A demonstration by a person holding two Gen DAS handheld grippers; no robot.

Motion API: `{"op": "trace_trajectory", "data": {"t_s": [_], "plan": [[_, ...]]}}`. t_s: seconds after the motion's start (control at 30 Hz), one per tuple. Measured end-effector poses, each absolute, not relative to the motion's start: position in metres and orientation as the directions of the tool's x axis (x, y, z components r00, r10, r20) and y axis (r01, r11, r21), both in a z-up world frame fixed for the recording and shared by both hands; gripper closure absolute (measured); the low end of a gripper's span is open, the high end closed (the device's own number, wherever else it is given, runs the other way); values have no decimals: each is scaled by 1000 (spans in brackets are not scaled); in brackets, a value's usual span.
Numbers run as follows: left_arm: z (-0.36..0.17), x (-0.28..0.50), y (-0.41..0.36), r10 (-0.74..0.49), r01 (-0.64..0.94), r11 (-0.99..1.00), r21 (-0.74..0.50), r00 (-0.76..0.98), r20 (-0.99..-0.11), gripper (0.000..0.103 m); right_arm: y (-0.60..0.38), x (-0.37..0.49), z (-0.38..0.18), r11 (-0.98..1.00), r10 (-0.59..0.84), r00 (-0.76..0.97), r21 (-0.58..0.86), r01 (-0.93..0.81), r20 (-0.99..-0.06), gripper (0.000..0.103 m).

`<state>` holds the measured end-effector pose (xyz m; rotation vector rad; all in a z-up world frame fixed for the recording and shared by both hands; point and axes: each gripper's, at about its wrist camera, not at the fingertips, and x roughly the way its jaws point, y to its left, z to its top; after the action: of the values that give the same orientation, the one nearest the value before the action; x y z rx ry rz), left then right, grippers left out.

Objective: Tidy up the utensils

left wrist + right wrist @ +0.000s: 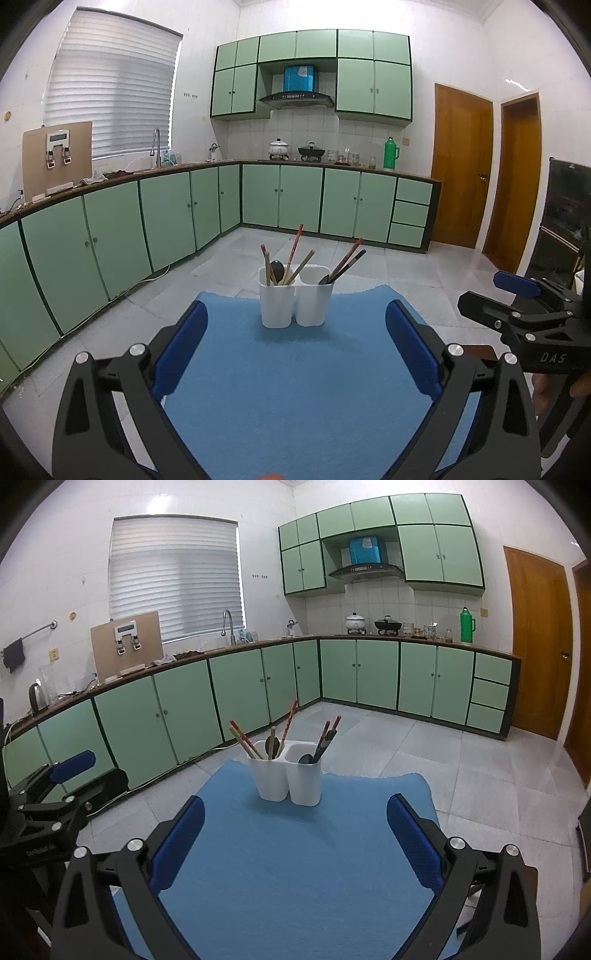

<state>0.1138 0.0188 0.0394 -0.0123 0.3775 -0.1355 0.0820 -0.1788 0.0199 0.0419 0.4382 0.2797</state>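
Though the holder's (pixel 293 302) walls hide every utensil's lower end, the chopsticks (pixel 293 254) and dark spoon (pixel 277 271) stand leaning in its two cups on the blue surface (pixel 295 387); left tool (pixel 295 347) and right tool (pixel 295 840) gape wide, empty.

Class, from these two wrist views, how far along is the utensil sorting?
Looks done: chopsticks and spoons stand in both compartments of the white holder; none lies loose on the blue mat. In hand: nothing; left gripper and right gripper are open and empty. Left: possibly nothing, unless utensils need re-sorting between compartments.
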Motion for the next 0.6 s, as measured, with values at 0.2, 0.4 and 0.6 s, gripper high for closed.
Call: {"op": "trace_trajectory", "data": {"t_s": [0.2,0.4,0.6], "plan": [[41,110,19,-132,129,991,-33,922,-364,9,-179,79,23,960,280,869,93,-266,-408,6],[42,106,17,-137,137,990,-28,922,-362,9,-177,79,24,960,279,869,84,-269,-409,6],[42,104,16,-133,132,991,-27,922,-363,8,-175,80,22,959,281,865,86,-270,-416,6]]}}
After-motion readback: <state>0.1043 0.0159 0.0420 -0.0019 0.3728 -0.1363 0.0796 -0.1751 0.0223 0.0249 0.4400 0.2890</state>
